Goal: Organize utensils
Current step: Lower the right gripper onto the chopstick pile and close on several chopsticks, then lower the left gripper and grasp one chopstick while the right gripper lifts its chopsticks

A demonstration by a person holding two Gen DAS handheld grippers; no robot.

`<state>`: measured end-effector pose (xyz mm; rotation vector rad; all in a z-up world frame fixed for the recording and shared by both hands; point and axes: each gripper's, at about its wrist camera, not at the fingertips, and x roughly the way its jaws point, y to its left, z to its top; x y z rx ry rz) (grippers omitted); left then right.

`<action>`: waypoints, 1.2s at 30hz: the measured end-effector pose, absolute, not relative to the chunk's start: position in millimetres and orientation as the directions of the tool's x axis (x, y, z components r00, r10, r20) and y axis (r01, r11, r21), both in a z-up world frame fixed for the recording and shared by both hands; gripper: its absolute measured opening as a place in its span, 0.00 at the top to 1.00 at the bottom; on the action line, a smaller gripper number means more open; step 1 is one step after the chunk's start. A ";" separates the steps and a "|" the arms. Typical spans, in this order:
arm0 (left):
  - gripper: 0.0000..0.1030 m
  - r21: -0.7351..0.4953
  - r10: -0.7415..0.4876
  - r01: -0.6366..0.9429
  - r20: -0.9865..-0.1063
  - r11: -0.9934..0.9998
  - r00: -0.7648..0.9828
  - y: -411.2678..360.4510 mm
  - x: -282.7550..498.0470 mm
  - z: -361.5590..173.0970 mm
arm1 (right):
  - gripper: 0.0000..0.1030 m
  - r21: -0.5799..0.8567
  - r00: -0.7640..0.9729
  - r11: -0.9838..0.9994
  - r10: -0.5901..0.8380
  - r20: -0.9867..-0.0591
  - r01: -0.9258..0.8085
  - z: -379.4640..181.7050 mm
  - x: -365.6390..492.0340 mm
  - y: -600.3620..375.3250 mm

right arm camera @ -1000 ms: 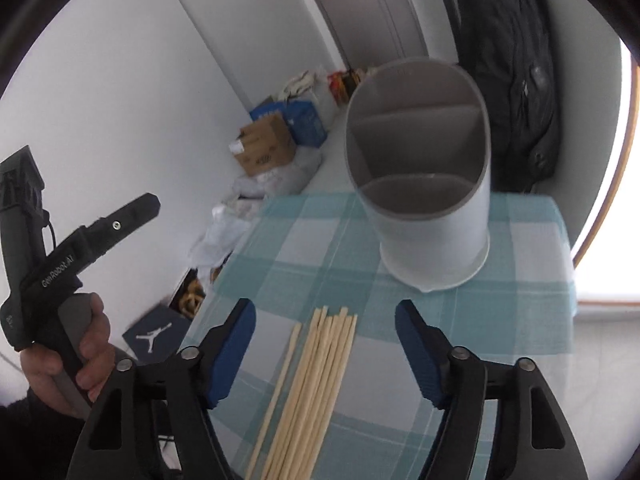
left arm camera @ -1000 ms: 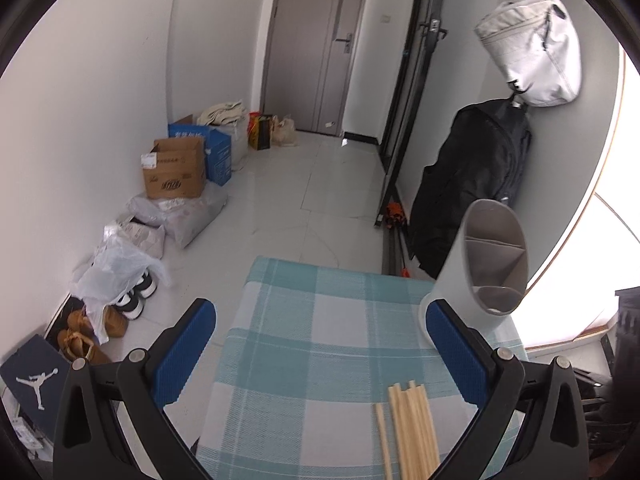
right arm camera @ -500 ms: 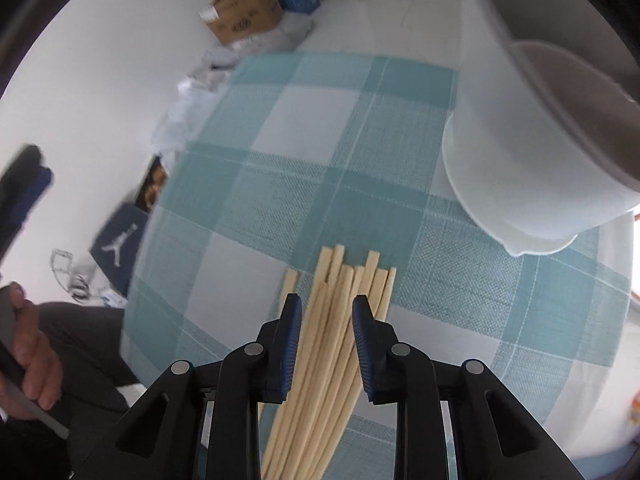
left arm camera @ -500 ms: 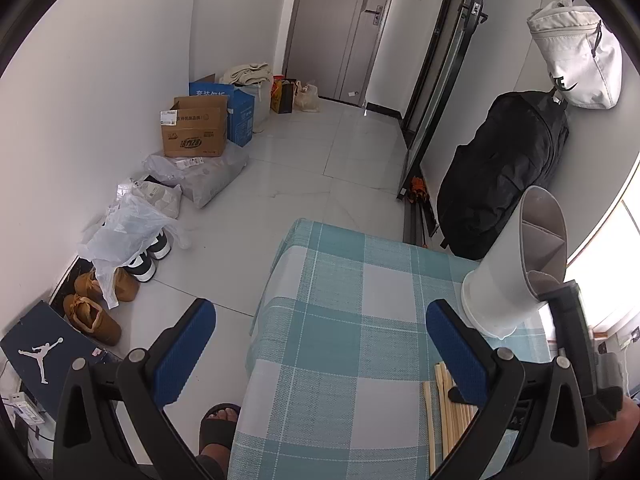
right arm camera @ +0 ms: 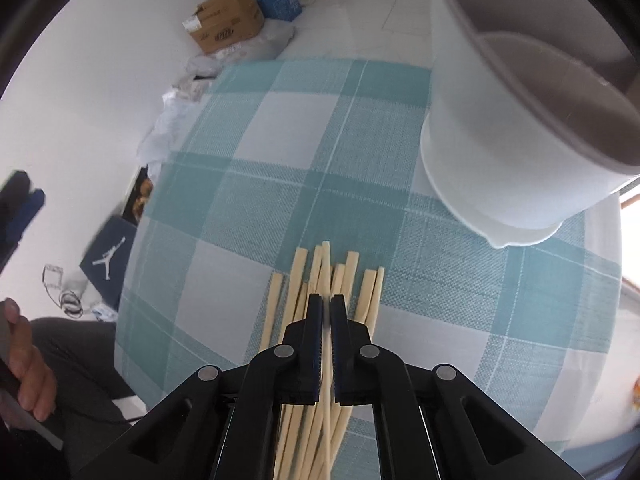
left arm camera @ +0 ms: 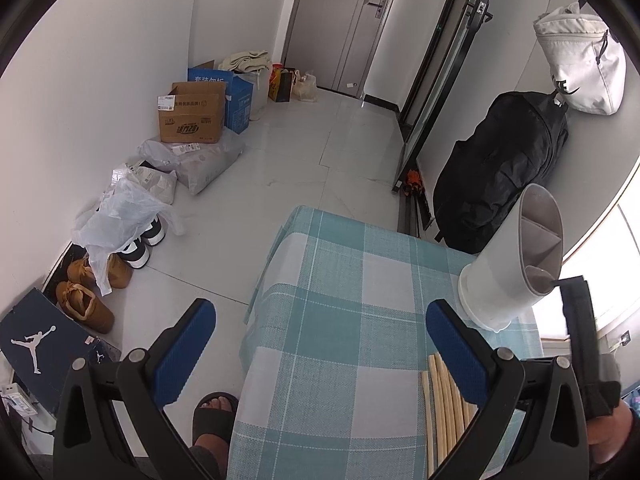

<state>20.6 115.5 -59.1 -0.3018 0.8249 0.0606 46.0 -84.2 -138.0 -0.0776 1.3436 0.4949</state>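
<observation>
- Where the left wrist view looks down past a checked tablecloth [left arm camera: 352, 320], left gripper [left arm camera: 320, 344] tilted downward above the near left edge, blue pads spread wide with nothing between them.
- Off to the right in that view, a hand [left arm camera: 612, 428] wrapped round a black handle at the cloth's right edge.
- Toward the far right corner, standing upright: a white utensil holder [left arm camera: 508, 280] with grey dividers inside; compartments bare as far as can be seen.
- At the near right edge, ends of wooden chopsticks [left arm camera: 440, 404] lying flat.
- Seen from the right wrist view, right gripper [right arm camera: 327, 300] pointed steeply down over the chopsticks [right arm camera: 340, 276], jaws pinched almost together on a single stick of the bunch.
- Rest of the bunch fanned on the cloth [right arm camera: 280, 152], tips toward the holder [right arm camera: 500, 140], near but apart from its base.
- Lower left of that view, the other hand [right arm camera: 28, 364] on its grip.
</observation>
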 end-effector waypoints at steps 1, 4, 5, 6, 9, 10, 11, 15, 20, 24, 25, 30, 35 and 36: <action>0.01 -0.234 -0.059 -0.170 -0.734 0.957 0.676 115.2 20.3 -60.0 | 0.97 0.232 0.149 0.896 0.306 -0.940 -0.379 -135.3 45.4 -87.6; 0.01 -0.217 -0.056 -0.165 -0.749 0.962 0.660 111.9 21.2 -64.6 | 0.97 0.273 0.195 0.896 0.355 -0.914 -0.350 -126.2 49.2 -94.1; 0.01 -0.216 -0.062 -0.159 -0.755 0.963 0.652 110.9 22.0 -66.2 | 0.97 0.299 0.217 0.892 0.384 -0.897 -0.340 -119.2 48.2 -100.7; 0.01 -0.217 -0.071 -0.151 -0.764 0.964 0.642 108.7 22.9 -68.7 | 0.97 0.319 0.246 0.886 0.410 -0.878 -0.338 -111.0 46.1 -107.1; 0.01 -0.224 -0.119 -0.107 -0.796 0.969 0.593 97.8 25.5 -79.5 | 0.97 0.334 0.347 0.873 0.455 -0.820 -0.356 -88.7 35.5 -124.5; 0.01 -0.215 -0.130 -0.087 -0.817 0.973 0.562 90.9 27.3 -85.0 | 0.97 0.336 0.385 0.870 0.467 -0.796 -0.361 -80.7 30.4 -131.6; 0.01 -0.203 -0.136 -0.070 -0.835 0.977 0.533 84.9 28.3 -89.8 | 0.97 0.334 0.417 0.871 0.471 -0.778 -0.361 -73.3 25.9 -138.7; 0.01 -0.205 -0.193 0.016 -0.889 0.979 0.415 56.4 26.8 -109.8 | 0.97 0.359 0.509 0.865 0.498 -0.702 -0.351 -56.3 19.4 -150.7; 0.14 -0.124 -0.147 0.088 -0.933 0.988 0.329 24.7 19.1 -125.7 | 0.97 0.388 0.589 0.858 0.514 -0.624 -0.337 -48.1 9.2 -173.6; 0.16 -0.057 -0.086 0.105 -0.952 0.993 0.294 11.7 15.5 -132.0 | 0.97 0.438 0.641 0.847 0.520 -0.564 -0.302 -39.3 6.4 -191.5; 0.16 -0.039 -0.067 0.102 -0.956 0.994 0.286 10.1 15.9 -134.4 | 0.97 0.429 0.660 0.850 0.514 -0.548 -0.306 -34.8 4.1 -194.0; 0.22 -0.017 -0.029 0.051 -0.969 0.999 0.245 17.0 22.9 -139.8 | 0.97 0.409 0.701 0.847 0.518 -0.490 -0.340 -22.8 -9.4 -195.9; 0.23 -0.013 -0.024 0.047 -0.971 0.999 0.239 14.0 38.4 -142.6 | 0.97 0.436 0.700 0.831 0.537 -0.470 -0.345 -18.2 -11.9 -203.2; 0.24 -0.016 -0.026 0.044 -0.971 0.999 0.237 14.3 41.2 -144.3 | 0.97 0.444 0.701 0.830 0.536 -0.470 -0.338 -19.2 -10.1 -205.7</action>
